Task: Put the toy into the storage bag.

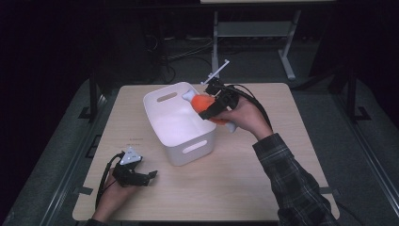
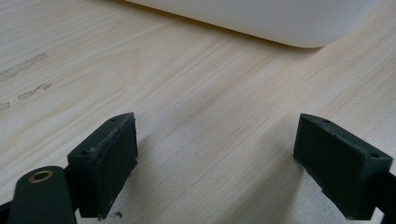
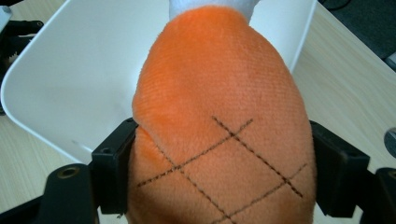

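Right gripper view has the orange plush toy (image 3: 219, 126) pinched between the two black jaws, its white end pointing over the rim of the white bin (image 3: 60, 79); in the high view the right gripper (image 1: 210, 106) holds the toy (image 1: 203, 100) above the bin's (image 1: 174, 155) far right edge; the inside of the bin looks bare; nothing stands between toy and bin; the left gripper (image 1: 149, 176) rests on the wooden table (image 1: 244, 179) near the bin's front corner, jaws spread apart with only table between them.
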`<control>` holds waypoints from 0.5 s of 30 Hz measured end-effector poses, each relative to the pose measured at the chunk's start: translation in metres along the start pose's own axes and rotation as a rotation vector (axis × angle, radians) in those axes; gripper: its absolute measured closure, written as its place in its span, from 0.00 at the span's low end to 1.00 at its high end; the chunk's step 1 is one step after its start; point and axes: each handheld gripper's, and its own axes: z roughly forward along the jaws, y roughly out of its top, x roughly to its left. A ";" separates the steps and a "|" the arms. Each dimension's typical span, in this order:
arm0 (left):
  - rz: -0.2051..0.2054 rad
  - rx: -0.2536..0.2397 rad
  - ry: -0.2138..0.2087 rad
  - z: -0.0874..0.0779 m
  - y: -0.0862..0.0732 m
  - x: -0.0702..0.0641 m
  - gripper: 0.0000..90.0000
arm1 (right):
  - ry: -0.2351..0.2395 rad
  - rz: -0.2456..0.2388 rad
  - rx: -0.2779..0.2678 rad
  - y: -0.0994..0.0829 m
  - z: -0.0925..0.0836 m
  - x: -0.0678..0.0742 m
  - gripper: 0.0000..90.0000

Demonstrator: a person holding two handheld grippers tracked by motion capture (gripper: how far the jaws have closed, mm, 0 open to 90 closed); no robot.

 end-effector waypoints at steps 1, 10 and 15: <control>0.000 0.002 0.000 0.000 0.000 0.000 0.14 | 0.000 0.000 -0.001 0.003 0.002 0.001 0.25; 0.002 0.003 0.000 0.000 0.000 0.000 0.14 | 0.004 0.012 0.009 0.022 0.021 0.004 0.25; -0.001 -0.001 0.001 0.000 0.000 0.000 0.14 | -0.007 0.018 0.017 0.031 0.033 0.004 0.25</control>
